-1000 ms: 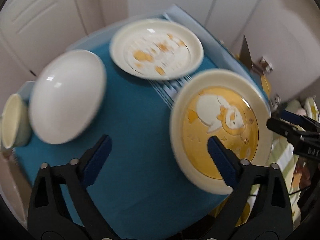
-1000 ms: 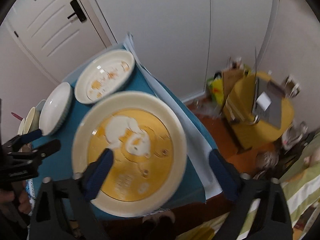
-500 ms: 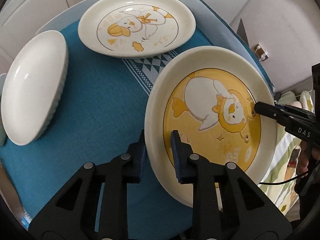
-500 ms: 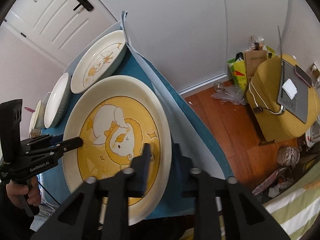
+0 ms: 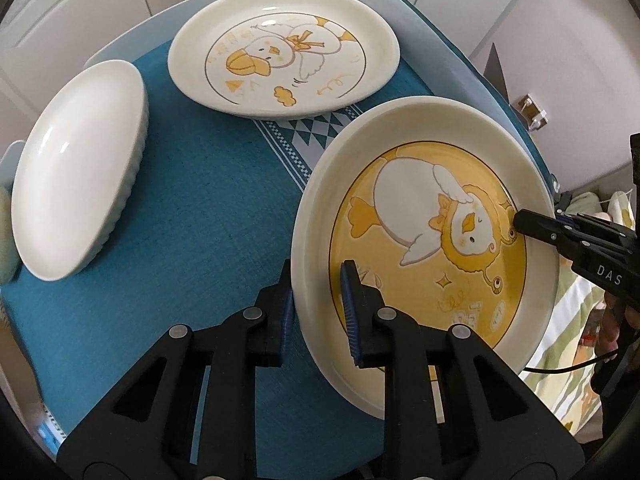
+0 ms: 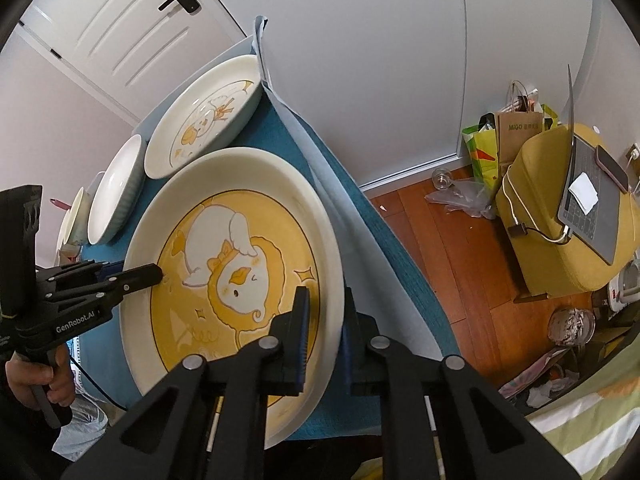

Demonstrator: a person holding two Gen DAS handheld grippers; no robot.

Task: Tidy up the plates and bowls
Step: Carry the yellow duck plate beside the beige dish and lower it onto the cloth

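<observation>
Gripping the yellow plate from two sides, I have both claws clenched on its rim. My left gripper has one blue pad under the rim's outer wall and the other inside on the yellow face; its jaws have just been closing, narrowing to the thickness of the rim between them. My right gripper pinches the opposite edge the same way, one pad on the inner face and one behind the rim, its jaws all but together.

The plate sits at the near right of the blue cloth, its right edge out over the table's side. It is round, so it has no long axis; its face is up and tilted, and in the left view the duck picture lies slanted, tail to the far left and head to the near right.

The white duck plate lies flat at the far side, just beyond the yellow plate. A plain white bowl stands at the left, well apart from my left claw. A smaller pale dish peeks out past the bowl.
</observation>
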